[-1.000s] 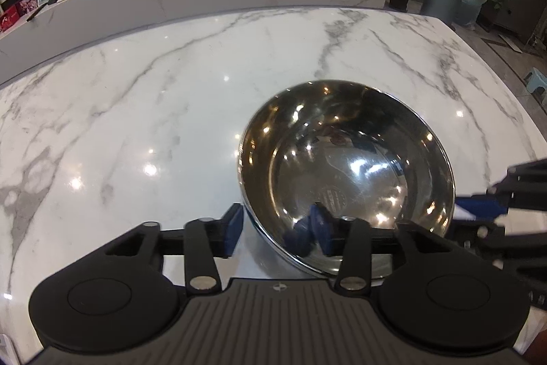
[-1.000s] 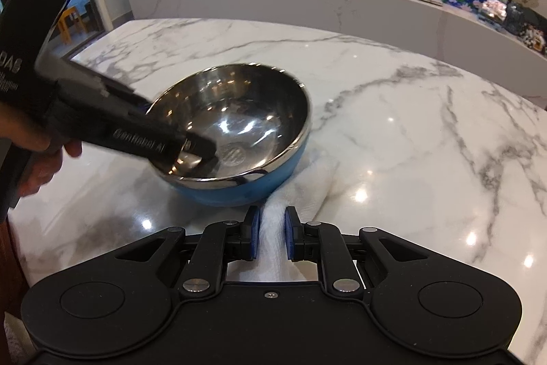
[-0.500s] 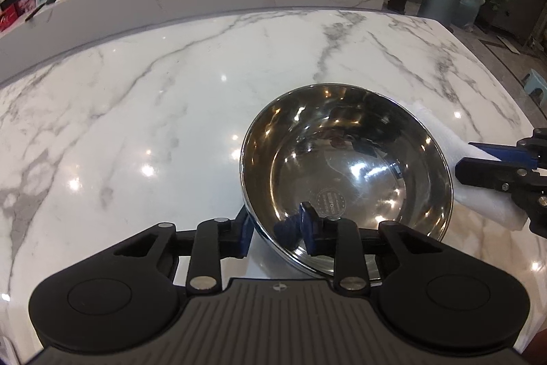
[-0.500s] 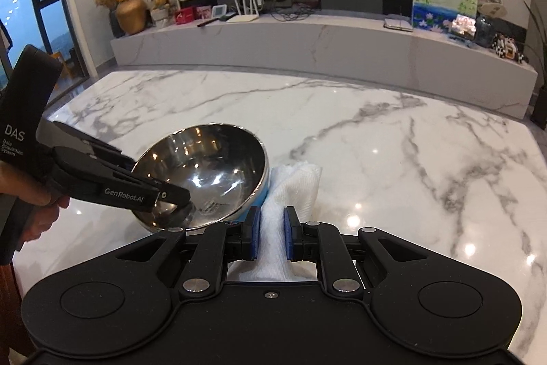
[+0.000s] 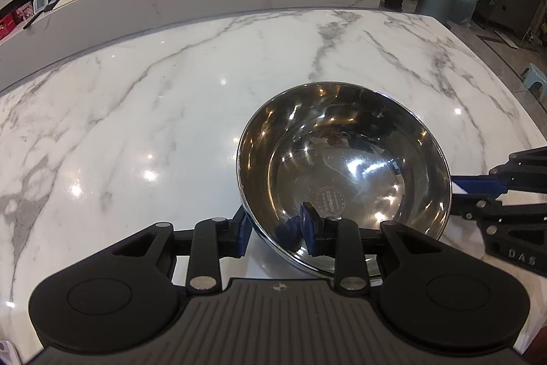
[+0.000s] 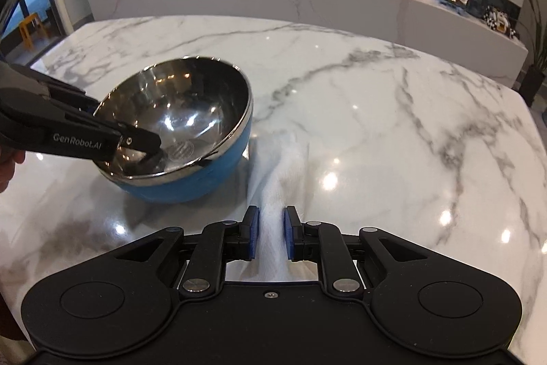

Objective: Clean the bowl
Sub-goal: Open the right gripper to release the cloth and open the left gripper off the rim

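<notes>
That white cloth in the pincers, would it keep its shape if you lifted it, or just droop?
It would probably droop. The cloth bunches where the right gripper pinches it and fans out flat on the marble table, so it looks soft rather than stiff. It also seems light and thin. Being soft, it should press into the curve of the bowl.

Left gripper (image 5: pixel 275 233): your matte black tool, ribbed grey top plate, two round discs flanking it.
Left fingers (image 5: pixel 309 231): black links with silver rivets, blue pads.
Right gripper (image 6: pixel 271 236): same black frame, smooth plate, one small centre screw.
Markings: white "GenRobot.AI" along your left tool's finger; "DAS" embossed on your right tool's side.
</notes>
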The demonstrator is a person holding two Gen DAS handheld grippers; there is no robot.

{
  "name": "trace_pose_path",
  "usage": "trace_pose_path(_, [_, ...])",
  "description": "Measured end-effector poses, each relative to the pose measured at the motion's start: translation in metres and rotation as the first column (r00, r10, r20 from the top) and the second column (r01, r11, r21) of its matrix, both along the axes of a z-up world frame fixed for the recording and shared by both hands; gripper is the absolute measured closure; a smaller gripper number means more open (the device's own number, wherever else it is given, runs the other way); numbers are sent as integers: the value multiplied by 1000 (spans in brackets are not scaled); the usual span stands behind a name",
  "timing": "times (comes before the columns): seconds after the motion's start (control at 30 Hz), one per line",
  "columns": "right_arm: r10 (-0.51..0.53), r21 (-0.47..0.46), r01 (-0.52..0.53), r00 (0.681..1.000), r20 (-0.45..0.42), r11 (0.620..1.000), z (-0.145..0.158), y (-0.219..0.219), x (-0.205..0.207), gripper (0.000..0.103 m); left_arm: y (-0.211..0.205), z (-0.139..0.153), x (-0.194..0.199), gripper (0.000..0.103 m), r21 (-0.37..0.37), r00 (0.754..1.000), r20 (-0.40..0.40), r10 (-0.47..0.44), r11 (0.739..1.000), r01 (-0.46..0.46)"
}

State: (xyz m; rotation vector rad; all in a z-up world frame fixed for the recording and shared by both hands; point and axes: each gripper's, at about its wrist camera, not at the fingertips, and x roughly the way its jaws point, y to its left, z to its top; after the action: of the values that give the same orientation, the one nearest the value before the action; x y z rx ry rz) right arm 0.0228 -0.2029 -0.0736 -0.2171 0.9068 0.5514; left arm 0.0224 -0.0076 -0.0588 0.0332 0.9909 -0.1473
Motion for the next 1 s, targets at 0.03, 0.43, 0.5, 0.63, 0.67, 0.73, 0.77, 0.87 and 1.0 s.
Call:
trace_pose_path(0.03, [0, -4, 0, 1000, 0, 1000, -1, 1, 0, 88, 0, 0, 0, 73, -4, 1000, -3, 2, 1000, -2])
trace_pose_path(0.43, [-28, -57, 26, 999, -35, 998, -11, 4, 3, 64, 4, 5, -1, 45, -25, 999, 26, 32, 999, -32])
trace_pose_path(0.5, [-34, -64, 32, 999, -38, 997, -12, 5, 3, 62, 5, 7, -2, 37, -27, 999, 36, 35, 999, -34])
trace_pose_path(0.63, [-49, -76, 45, 998, -47, 996, -13, 7, 3, 48, 8, 12, -5, 31, -30, 996, 73, 44, 999, -42])
trace_pose_path(0.67, [-52, -81, 47, 997, -52, 996, -14, 8, 3, 40, 9, 14, -7, 29, -33, 996, 83, 44, 999, -41])
trace_pose_path(0.73, [-54, -87, 49, 996, -64, 995, -15, 10, 3, 30, 10, 16, -8, 28, -39, 994, 97, 45, 998, -41])
trace_pose_path(0.77, [-56, -89, 50, 996, -67, 995, -16, 12, 3, 27, 10, 18, -10, 25, -42, 993, 108, 48, 998, -43])
trace_pose_path(0.87, [-53, -99, 44, 994, -91, 994, -19, 16, 3, 10, 12, 21, -14, 24, -48, 992, 118, 47, 998, -42])
trace_pose_path(1.0, [-72, -112, 60, 991, -109, 992, -22, 19, 3, 5, 15, 27, -21, 23, -62, 987, 148, 55, 997, -46])
